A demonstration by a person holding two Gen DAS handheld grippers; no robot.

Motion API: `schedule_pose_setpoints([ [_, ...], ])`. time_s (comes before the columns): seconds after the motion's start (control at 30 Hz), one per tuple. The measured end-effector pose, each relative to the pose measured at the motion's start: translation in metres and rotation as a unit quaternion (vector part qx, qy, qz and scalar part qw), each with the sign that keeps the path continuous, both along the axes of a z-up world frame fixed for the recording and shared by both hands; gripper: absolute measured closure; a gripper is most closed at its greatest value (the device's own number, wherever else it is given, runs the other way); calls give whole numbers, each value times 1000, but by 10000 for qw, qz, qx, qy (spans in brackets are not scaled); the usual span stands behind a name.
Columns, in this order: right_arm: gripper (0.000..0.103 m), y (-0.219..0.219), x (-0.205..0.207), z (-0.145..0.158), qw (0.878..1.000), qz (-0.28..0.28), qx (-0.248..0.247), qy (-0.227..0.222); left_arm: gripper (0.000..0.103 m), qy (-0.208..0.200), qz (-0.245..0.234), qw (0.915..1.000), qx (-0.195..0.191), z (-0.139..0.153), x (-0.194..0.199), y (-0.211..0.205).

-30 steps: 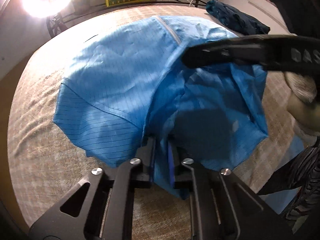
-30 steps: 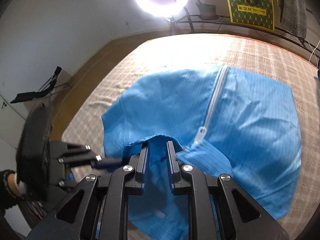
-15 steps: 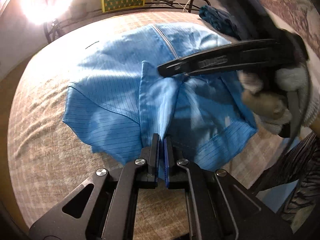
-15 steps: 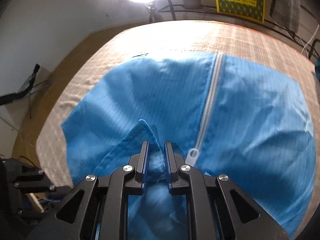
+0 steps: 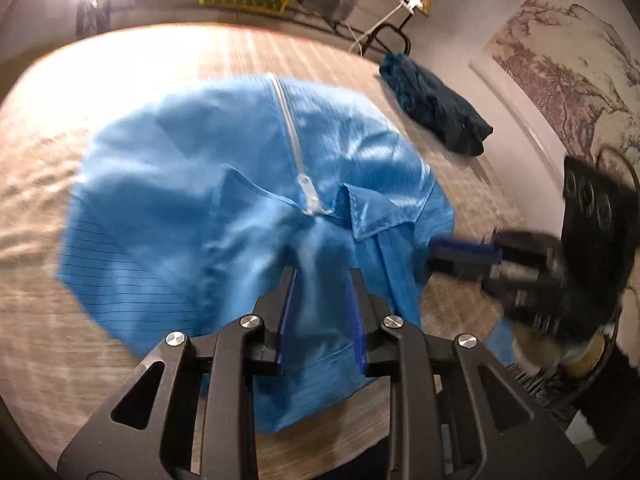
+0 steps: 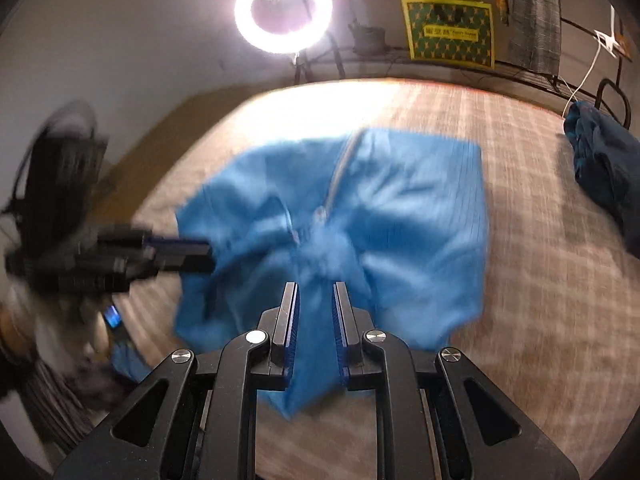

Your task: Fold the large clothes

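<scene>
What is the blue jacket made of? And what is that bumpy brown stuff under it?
The blue jacket looks like thin, smooth woven cloth, perhaps synthetic: it has a slight sheen, fine dark lines and soft folds, with a pale zipper, likely plastic. The brown cover underneath looks like coarse woven fabric with a matte checked pattern.

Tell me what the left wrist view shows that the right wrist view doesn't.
Only the left wrist view: the ink landscape wall painting and the right gripper at the garment's edge. Only the right wrist view: the glowing ring light and the left gripper. Both: the bright blue zippered garment on the beige checked bedspread, the crumpled dark teal garment, the yellow-green patterned poster.
</scene>
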State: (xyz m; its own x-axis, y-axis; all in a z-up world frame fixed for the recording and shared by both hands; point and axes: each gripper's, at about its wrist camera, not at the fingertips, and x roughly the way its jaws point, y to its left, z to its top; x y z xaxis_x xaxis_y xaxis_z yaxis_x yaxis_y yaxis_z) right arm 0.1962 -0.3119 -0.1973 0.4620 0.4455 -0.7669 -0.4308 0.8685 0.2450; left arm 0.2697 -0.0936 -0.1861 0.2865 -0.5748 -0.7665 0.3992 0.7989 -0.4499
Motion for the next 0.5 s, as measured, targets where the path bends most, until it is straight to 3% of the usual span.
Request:
schedule_pose_setpoints([
  [0.17,88,3,7,-12,9997,132,-179,49,80,219,134,9996,-94,-14,12,-17],
  [0.37,88,-5,20,-22,9995,-5,52,310,80,415,288,9962,-703,-8,39,-27],
  [0.5,88,-4,14,-25,9995,8,-38,313,80,389,239,9977,-491,-2,48,-37],
])
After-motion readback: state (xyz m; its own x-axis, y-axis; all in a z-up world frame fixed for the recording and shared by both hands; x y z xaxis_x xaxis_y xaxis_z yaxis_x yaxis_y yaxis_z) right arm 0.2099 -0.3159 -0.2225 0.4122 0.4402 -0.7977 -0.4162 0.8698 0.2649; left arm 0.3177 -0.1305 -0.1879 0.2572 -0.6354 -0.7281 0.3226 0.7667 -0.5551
